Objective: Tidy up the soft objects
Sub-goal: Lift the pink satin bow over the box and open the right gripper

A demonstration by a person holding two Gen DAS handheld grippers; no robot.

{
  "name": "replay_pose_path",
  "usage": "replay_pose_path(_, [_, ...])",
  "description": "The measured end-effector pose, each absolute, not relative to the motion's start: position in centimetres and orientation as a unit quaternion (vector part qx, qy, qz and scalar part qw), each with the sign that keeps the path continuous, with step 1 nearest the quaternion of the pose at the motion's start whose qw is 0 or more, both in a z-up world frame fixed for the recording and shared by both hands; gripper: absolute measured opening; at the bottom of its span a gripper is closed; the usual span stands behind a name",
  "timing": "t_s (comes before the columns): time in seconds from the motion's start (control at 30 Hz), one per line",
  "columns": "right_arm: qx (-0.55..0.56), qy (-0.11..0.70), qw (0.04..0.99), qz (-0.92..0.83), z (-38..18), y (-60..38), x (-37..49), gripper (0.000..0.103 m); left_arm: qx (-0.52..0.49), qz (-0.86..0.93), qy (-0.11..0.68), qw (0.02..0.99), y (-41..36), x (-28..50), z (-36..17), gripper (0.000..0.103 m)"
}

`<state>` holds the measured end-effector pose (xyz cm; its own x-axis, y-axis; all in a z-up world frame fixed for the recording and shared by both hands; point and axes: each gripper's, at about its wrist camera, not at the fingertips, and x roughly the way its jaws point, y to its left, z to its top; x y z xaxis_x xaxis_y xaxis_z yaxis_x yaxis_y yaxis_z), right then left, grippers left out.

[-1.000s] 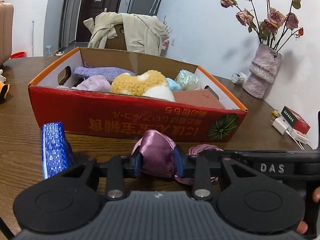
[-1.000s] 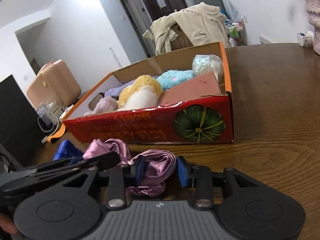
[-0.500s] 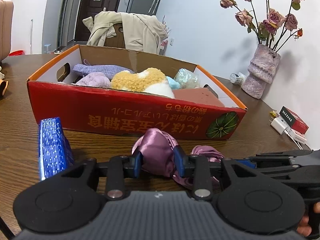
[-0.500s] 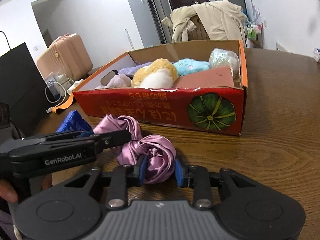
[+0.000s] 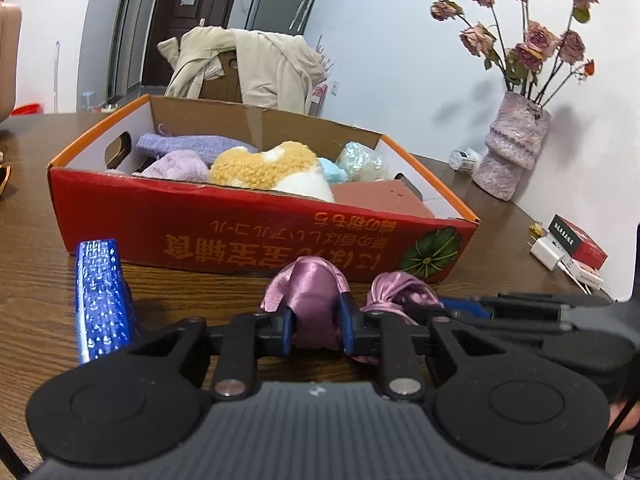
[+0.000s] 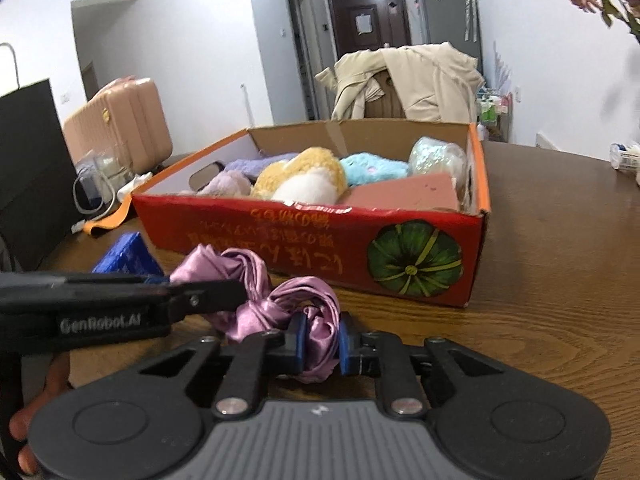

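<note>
— Satin, mauve and slippery, is what we have in both tools: the satin cloth (image 5: 316,304) lies bunched on the bench (image 6: 560,280) just in front of the red box (image 5: 240,228), not yet in it.

— How are we holding it?

— Our left tool (image 5: 315,326) is closing on one puffed end, the pads already pressing the fabric between them. Our right tool (image 6: 320,340) is closing on the other twisted end, with a fold pinched between its blue pads. We judge two grips make sense because the piece is long and limp; lifted by one end, it would trail and could snag the box wall.

— And beside us?

— A blue glittery block (image 5: 102,296) stands on the bench to the left, near the cloth but apart from it. We take it for the next candidate.

— Farther on?

— Inside the box we see a yellow-and-white plush (image 5: 272,170) in the middle, lilac knits (image 5: 188,152) toward the left, a pale blue plush (image 6: 372,168) and a pearly bundle (image 6: 436,156) toward the right. The near right corner looks barest, so that seems the likely spot. Beyond, a vase of dried roses (image 5: 514,148) stands by the wall.
</note>
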<state>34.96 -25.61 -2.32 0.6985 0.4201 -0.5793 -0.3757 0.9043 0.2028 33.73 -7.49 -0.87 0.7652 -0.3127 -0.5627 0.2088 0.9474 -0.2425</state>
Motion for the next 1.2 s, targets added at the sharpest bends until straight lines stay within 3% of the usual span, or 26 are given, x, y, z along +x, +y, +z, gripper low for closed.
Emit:
replay_pose_path(0.4, [0.087, 0.261, 0.93, 0.244, -1.1, -27.1, 34.4, 0.012, -0.102, -0.148, 0.249, 0.952, -6.8, 29.9, 1.5, 0.021])
replay_pose_path(0.77, [0.089, 0.154, 0.934, 0.31, 2.3, -25.6, 30.5, 0.01, -0.108, -0.141, 0.222, 0.959, -4.6, 27.4, 6.6, 0.02])
replay_pose_path(0.93, [0.058, 0.149, 0.94, 0.302, 5.2, -23.2, 32.1, 0.01, -0.103, -0.146, 0.211, 0.961, -3.4, 30.5, 9.1, 0.02])
replay_pose_path(1.2, [0.086, 0.172, 0.941, 0.279, 8.4, -19.9, 41.9, 0.01, -0.128, -0.13, 0.227, 0.957, -0.3, 40.5, 11.4, 0.02])
